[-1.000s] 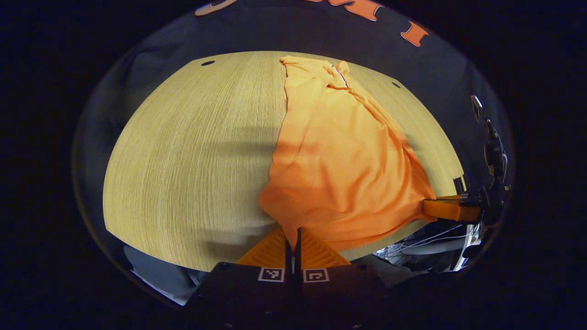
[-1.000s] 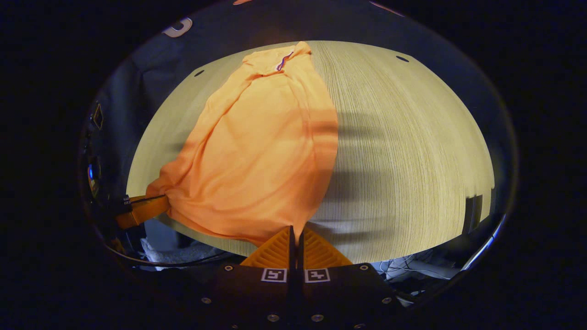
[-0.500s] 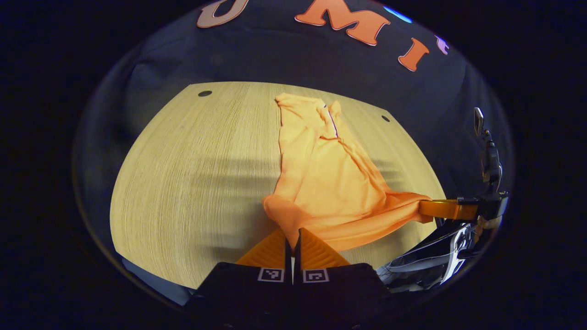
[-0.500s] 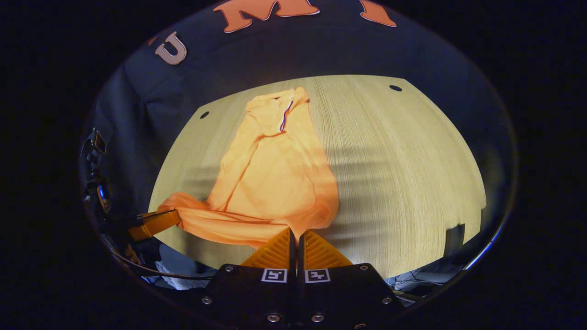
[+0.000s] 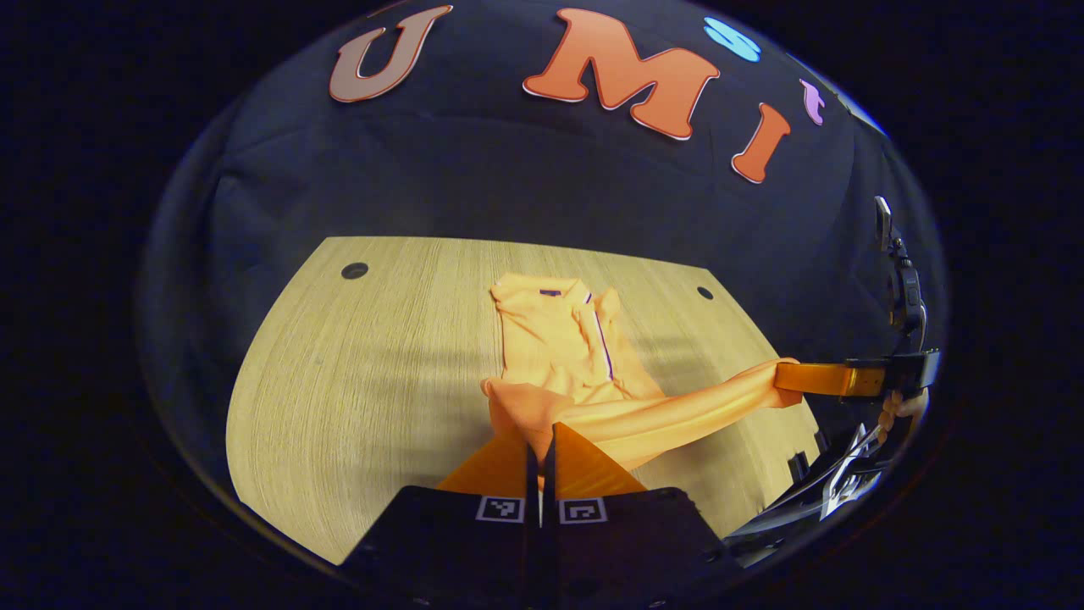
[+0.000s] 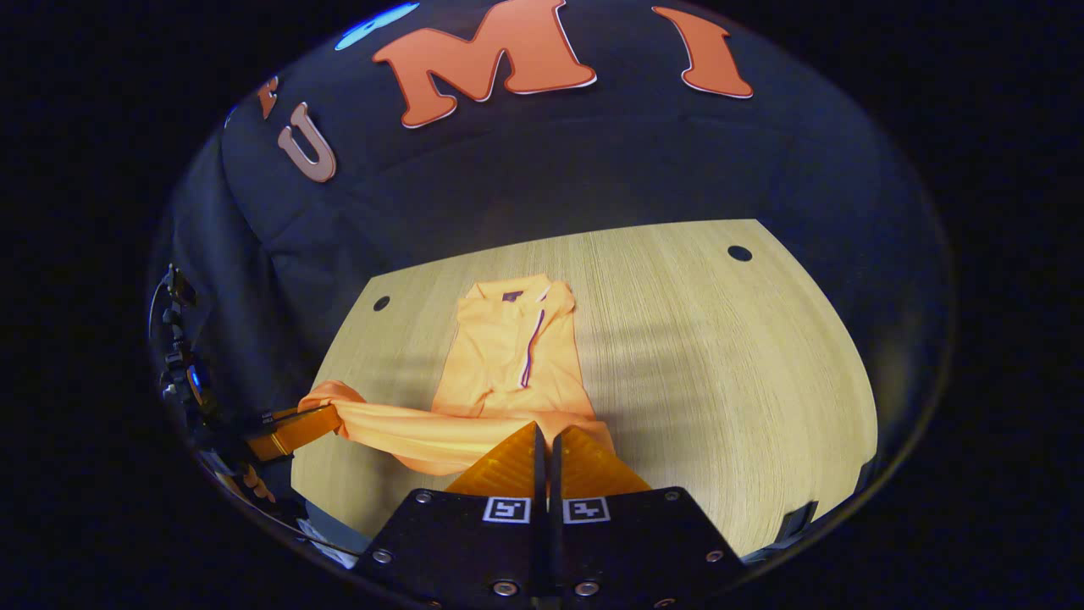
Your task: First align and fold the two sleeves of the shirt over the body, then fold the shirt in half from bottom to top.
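An orange polo shirt (image 5: 567,356) lies on a light wood-grain table (image 5: 364,373), collar end toward the far edge, at the centre of the left gripper view. Its collar (image 5: 546,292) sits flat with a dark placket stripe (image 5: 603,343) running down from it. The lower hem is raised off the table and stretched into a band across the lower middle of the frame.

In the left gripper view, the left gripper (image 5: 540,436) sits at the bottom centre, its two fingers pressed together on one corner of the hem, the cloth bunched just above the tips. At the right edge of that frame the right gripper (image 5: 796,379) pinches the other hem corner, with cloth gathered at its tip and part of a hand (image 5: 902,407) behind it.

In the right gripper view, the same shirt (image 6: 512,356) lies at the centre on the table (image 6: 720,364), with the hem band crossing the lower left. The right gripper (image 6: 546,440) at the bottom centre has its fingers closed on the cloth. The left gripper (image 6: 326,417) reaches in from the lower left edge, clamped on the bunched hem corner.

Two small dark holes (image 5: 354,270) mark the table's far corners, one at the left and one at the right.
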Available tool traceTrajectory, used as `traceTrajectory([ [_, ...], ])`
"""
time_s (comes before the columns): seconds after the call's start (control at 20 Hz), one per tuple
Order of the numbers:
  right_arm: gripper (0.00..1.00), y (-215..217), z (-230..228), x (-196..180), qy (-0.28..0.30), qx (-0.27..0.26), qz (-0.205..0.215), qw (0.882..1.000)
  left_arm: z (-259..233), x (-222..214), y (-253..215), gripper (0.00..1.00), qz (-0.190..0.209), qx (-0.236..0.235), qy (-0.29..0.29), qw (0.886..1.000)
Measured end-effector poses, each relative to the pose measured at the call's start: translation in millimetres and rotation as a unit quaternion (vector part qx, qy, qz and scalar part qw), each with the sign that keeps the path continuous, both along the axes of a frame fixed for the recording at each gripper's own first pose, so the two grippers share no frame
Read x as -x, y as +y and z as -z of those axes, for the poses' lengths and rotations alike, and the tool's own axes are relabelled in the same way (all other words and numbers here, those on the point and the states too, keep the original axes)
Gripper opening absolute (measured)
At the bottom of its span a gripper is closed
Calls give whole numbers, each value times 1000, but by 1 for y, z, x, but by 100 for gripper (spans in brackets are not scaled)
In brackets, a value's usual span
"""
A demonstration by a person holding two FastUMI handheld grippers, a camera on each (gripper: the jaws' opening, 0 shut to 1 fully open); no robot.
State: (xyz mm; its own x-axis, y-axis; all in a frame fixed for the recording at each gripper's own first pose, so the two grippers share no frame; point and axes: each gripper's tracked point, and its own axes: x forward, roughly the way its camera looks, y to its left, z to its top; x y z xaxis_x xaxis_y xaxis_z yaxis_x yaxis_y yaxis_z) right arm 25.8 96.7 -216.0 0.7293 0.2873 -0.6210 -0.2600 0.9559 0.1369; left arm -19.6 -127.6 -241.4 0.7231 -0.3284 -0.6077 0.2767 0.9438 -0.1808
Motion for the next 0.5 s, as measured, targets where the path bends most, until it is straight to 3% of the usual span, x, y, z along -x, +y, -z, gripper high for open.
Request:
traceTrajectory([
  [0.25,0,13,-22,-79,-6,-24,4,1000,-12,-72,-15,0,-9,-8,-13,1000],
  [0.5,0,23,-10,-154,10,-25,4,1000,3,-144,-27,0,-19,-12,0,1000],
])
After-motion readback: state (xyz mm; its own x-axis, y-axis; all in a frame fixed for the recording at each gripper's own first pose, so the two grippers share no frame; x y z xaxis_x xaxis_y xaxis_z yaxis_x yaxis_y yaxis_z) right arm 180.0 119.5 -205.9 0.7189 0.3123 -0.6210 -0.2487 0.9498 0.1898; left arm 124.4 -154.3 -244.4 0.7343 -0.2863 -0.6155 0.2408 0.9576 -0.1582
